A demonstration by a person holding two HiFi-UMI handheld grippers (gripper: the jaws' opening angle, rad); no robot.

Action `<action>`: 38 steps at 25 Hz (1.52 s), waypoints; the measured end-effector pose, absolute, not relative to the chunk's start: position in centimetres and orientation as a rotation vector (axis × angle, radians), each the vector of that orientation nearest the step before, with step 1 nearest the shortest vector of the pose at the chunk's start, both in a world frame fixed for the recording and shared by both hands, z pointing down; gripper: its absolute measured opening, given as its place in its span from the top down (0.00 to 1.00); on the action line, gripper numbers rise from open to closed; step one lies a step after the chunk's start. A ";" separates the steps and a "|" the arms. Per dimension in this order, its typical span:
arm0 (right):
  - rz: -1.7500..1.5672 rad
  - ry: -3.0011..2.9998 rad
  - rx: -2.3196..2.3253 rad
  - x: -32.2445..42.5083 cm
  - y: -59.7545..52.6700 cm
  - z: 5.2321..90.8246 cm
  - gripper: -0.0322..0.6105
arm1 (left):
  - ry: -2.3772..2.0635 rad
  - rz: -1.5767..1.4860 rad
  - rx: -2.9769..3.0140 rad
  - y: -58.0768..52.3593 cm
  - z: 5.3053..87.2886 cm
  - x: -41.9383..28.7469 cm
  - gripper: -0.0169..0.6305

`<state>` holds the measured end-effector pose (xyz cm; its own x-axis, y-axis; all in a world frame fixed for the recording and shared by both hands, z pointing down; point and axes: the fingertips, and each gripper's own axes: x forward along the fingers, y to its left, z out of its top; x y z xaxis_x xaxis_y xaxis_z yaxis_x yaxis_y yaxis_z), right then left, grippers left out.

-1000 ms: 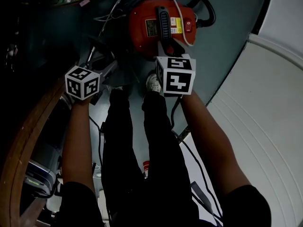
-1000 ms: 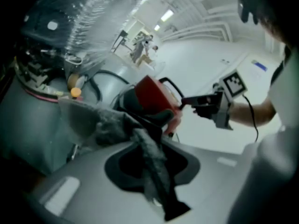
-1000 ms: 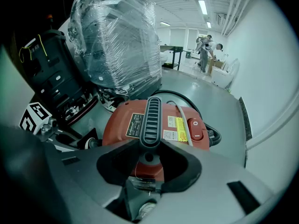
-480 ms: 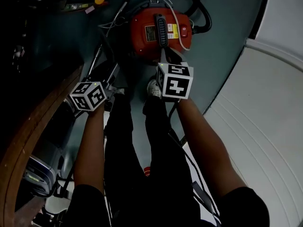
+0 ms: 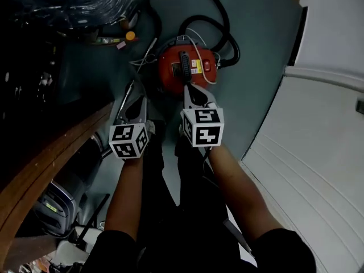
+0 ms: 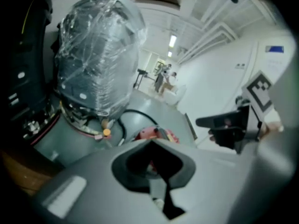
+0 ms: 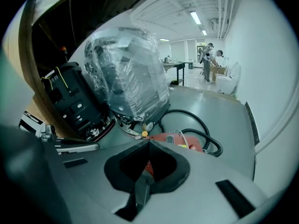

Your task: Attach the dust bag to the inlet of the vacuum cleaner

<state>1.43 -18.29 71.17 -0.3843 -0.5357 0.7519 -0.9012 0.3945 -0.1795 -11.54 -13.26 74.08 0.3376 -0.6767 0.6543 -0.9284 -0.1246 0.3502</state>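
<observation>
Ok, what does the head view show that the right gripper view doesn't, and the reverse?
Head view only: the left claw and right claw from above, both just shut on nothing, plus the person's forearms and legs. Right gripper view only: that claw's jaws seen head-on, pressed together; people far down the hall; ceiling lights. Both: the red vacuum cleaner, its black hose, the plastic-wrapped load and the small orange cap on the floor.
</observation>
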 end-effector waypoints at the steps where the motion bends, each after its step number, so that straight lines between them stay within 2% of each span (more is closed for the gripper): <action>1: 0.791 -2.072 1.231 1.4 -18.0 69.2 0.95 | -1.401 0.440 1.892 -13.3 71.9 -10.7 0.98; 10: 0.652 -2.296 1.328 1.0 -20.0 49.4 0.95 | -1.405 0.480 2.145 -16.4 52.4 -6.1 0.98; 21: 0.454 -2.517 1.519 3.2 -21.3 30.6 0.95 | -1.645 0.320 2.253 -20.0 31.8 -6.6 0.98; 29: 0.236 -2.608 1.548 3.0 -21.5 23.4 0.95 | -1.715 0.205 2.354 -21.3 23.8 -5.9 0.98; 38: 0.235 -2.644 1.572 3.5 -21.0 21.8 0.95 | -1.725 0.216 2.406 -21.4 21.4 -4.6 0.98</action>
<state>3.52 -21.01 21.85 -0.4797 -0.8683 0.1260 -0.8769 0.4697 -0.1017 -4.62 -21.35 21.43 0.3193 -0.9224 0.2174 -0.9475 -0.3148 0.0563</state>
